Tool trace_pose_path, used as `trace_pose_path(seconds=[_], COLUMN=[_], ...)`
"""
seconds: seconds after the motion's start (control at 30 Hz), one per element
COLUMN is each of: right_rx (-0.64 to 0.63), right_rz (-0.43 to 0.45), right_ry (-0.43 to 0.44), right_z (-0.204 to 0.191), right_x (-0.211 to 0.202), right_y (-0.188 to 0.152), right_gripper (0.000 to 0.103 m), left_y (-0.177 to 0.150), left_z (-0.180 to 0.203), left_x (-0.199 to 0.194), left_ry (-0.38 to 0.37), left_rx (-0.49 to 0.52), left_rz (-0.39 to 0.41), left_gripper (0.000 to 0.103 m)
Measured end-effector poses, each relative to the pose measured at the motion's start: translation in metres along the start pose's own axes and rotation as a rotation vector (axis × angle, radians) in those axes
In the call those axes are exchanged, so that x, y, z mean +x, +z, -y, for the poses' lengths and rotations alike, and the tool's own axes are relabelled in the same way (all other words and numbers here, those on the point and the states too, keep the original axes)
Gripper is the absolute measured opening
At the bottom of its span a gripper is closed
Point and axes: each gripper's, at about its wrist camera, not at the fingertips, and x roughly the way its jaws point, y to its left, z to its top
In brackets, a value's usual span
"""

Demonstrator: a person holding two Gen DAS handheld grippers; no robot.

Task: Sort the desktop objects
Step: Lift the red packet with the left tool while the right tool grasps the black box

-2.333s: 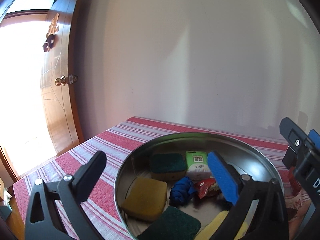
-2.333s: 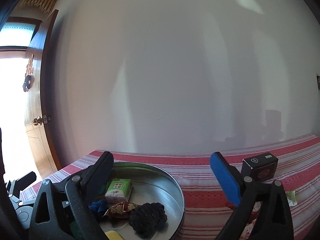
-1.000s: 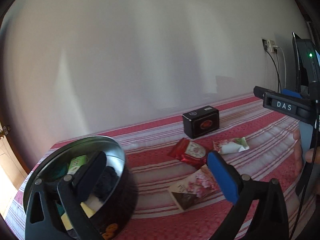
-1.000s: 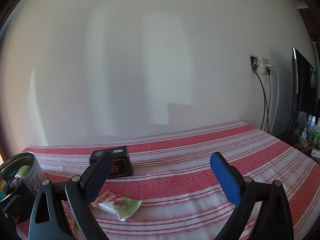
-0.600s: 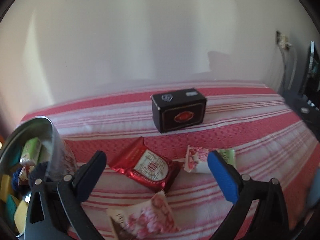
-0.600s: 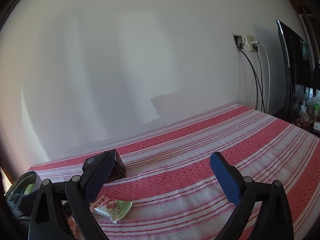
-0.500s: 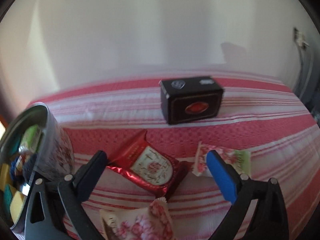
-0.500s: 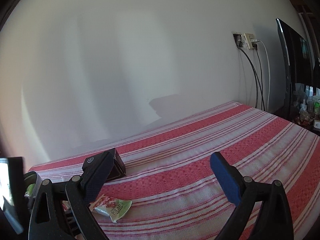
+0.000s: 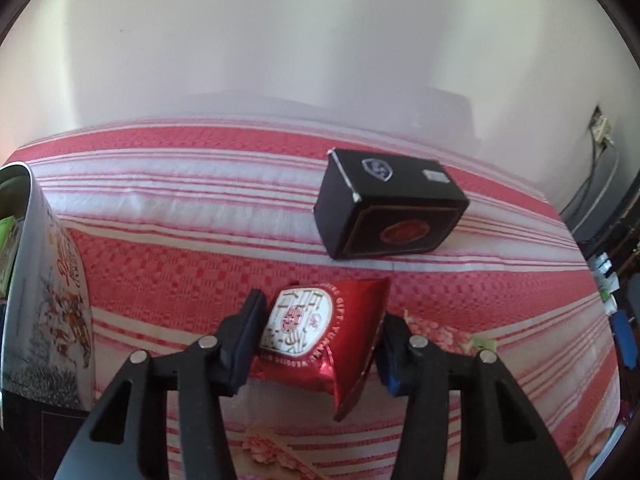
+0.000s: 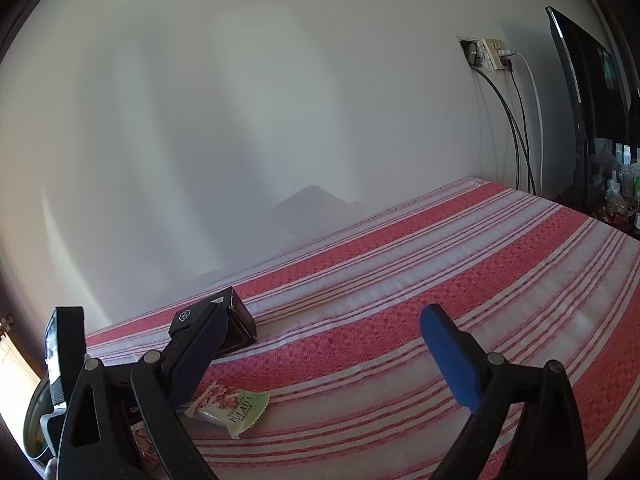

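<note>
My left fingers are closed on the red packet, one pad on each side, just above the striped worktop. The black box sits beyond the packet, apart from it. The tin stands at the left edge. My right fingers are wide apart and hold nothing. A green packet lies on the worktop near the right gripper's left finger.
</note>
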Motion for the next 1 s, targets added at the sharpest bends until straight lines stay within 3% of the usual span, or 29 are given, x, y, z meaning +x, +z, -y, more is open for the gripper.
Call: trace_pose_path(seconds=[0.23, 0.4, 0.5, 0.57, 0.67, 0.8, 1.0], right_rx=[0.01, 0.024, -0.128, -0.27, -0.361, -0.398, -0.343], right_rz=[-0.049, -0.142, -0.203, -0.253, -0.345, -0.39, -0.448], right_ry=[0.058, 0.233, 0.279, 0.279, 0.292, 0.238, 0.188], right_z=[-0.001, -0.015, -0.052, -0.082, -0.117, -0.139, -0.145], right_x=[0.008, 0.028, 0.043, 0.058, 0.081, 0.109, 0.15], right_y=[-0.004, -0.002, 0.002, 0.003, -0.006, -0.011, -0.015], right_gripper=[0.099, 0.099, 0.099, 0.103, 0.103, 0.103, 0.103], left_y=[-0.001, -0.001, 0.005, 0.005, 0.005, 0.01, 0.013], left_z=[-0.002, -0.009, -0.019, -0.022, -0.028, -0.037, -0.039], left_x=[-0.062, -0.104, -0.11, -0.116, -0.12, -0.116, -0.105], left_ry=[-0.069, 0.056, 0.084, 0.086, 0.089, 0.092, 0.116], left_rx=[0.014, 0.054, 0.034, 0.02, 0.003, -0.015, -0.015], left_rz=[0.142, 0.304, 0.342, 0.356, 0.369, 0.352, 0.317], left_gripper=[0.049, 0.05, 0.05, 0.05, 0.045, 0.043, 0.043])
